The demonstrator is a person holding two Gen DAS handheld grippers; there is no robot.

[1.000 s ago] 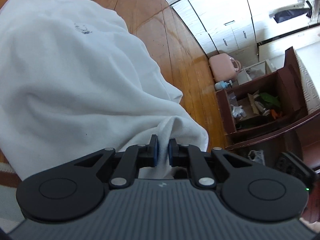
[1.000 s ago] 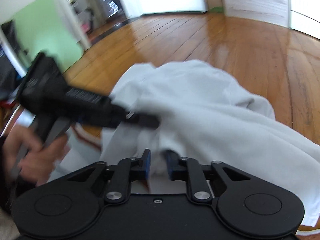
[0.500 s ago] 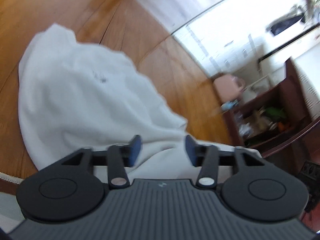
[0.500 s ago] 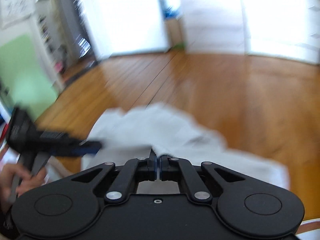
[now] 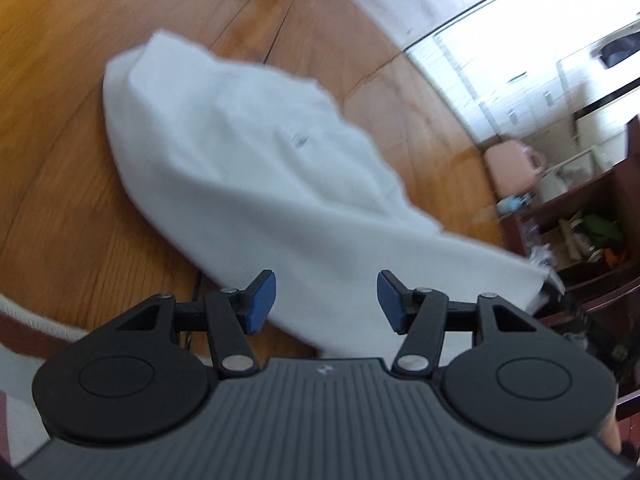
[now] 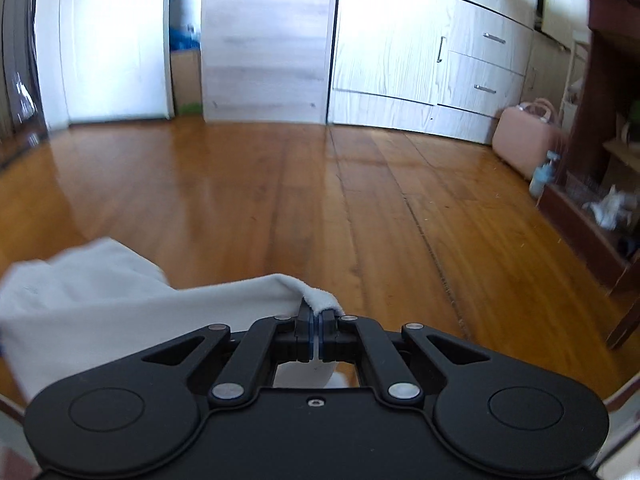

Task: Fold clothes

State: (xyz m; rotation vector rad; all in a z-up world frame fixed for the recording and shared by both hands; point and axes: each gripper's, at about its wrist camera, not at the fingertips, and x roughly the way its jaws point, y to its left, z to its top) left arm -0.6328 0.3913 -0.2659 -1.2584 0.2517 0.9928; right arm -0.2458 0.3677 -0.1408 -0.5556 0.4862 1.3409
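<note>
Left gripper [image 5: 326, 300] now spread, having dropped the white garment [image 5: 256, 168] — right gripper [image 6: 316, 322] stays clamped on its edge, so 1 grip carries the fold.

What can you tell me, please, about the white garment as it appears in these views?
The white garment looks like soft, plain cotton with a small faint mark near its middle. It lies rumpled on the wooden floor, one part stretching toward the shelf side. The right claw is shut on a bunched edge of it, lifting that corner. The left claw is open above it, holding nothing. The left view is blurred, so finer detail is unclear.
</note>
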